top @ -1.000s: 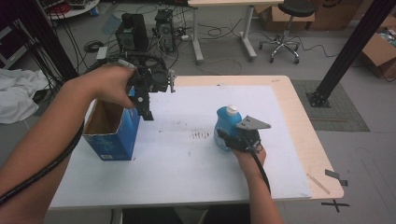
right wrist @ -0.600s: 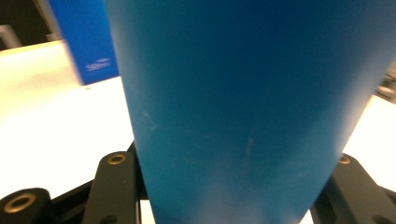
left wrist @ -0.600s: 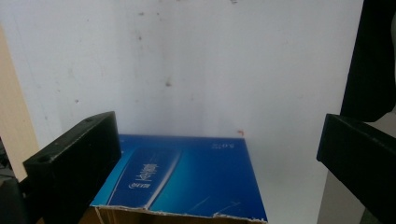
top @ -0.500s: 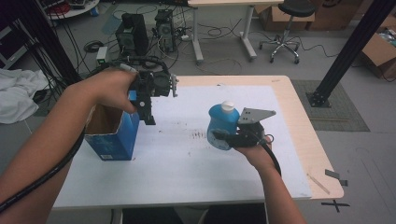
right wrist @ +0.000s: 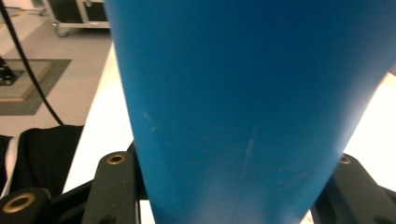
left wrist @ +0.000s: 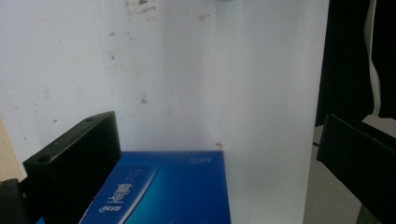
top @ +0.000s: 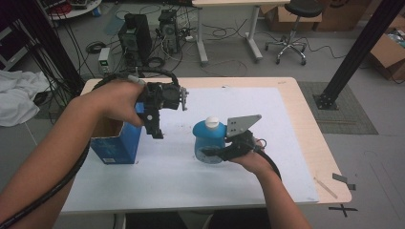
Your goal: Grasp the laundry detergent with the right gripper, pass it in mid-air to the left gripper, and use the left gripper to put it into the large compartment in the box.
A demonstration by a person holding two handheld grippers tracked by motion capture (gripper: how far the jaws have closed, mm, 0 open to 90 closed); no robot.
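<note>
Closest to me, the right gripper (top: 217, 153) is pinching the blue bottle (top: 209, 142) around its lower body, jaws pressed against either side, and it's holding it upright with the white cap (top: 211, 122) on top. The bottle is sitting roughly mid-table, over the white sheet (top: 267, 143); can't really tell if it's touching the sheet or lifted a bit. Further left, the blue box (top: 116, 143) is standing open-topped on the table. The left gripper (top: 155, 129) is hovering just beside the box's right edge, jaws spread wide apart and pinching nothing. Behind the table there's an office chair (top: 291, 28) and computer towers (top: 136, 36) sitting on the floor.
</note>
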